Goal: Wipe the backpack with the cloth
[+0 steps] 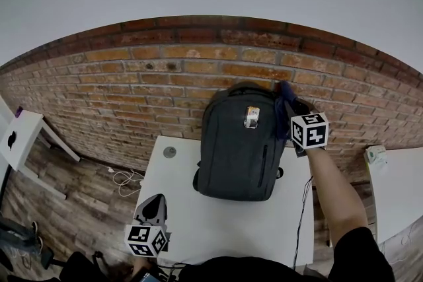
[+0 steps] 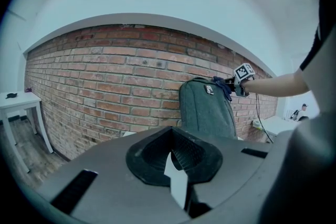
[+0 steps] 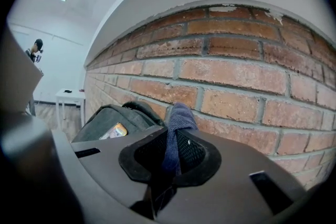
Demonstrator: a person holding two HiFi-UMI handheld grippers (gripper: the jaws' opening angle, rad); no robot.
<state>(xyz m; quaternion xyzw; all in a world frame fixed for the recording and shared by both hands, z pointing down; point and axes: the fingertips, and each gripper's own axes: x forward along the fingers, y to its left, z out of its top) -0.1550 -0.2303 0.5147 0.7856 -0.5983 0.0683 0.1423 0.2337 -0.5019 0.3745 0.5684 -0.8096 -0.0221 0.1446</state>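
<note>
**A:** Head view?
**B:** One dark grey backpack [image 1: 238,148] stands upright on a white table [image 1: 218,228], with the right gripper [image 1: 288,101] at its top corner.
**A:** Left gripper view?
**B:** The left gripper [image 2: 177,176] is pressed together and empty, with the backpack well ahead.
**A:** Right gripper view?
**B:** It is pinching one blue cloth [image 3: 176,134], with the backpack down-left.

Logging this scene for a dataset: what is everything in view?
backpack: one, dark grey, upright on the table, against the wall
cloth: one, blue, at the backpack's top
table: one, white, under the backpack
brick wall: one, red-brown, behind the backpack
side table: one, white, far left
cable: one, white, left of the table
right gripper: dark, shut on the cloth
left gripper: dark, shut, empty, away from the backpack
</note>
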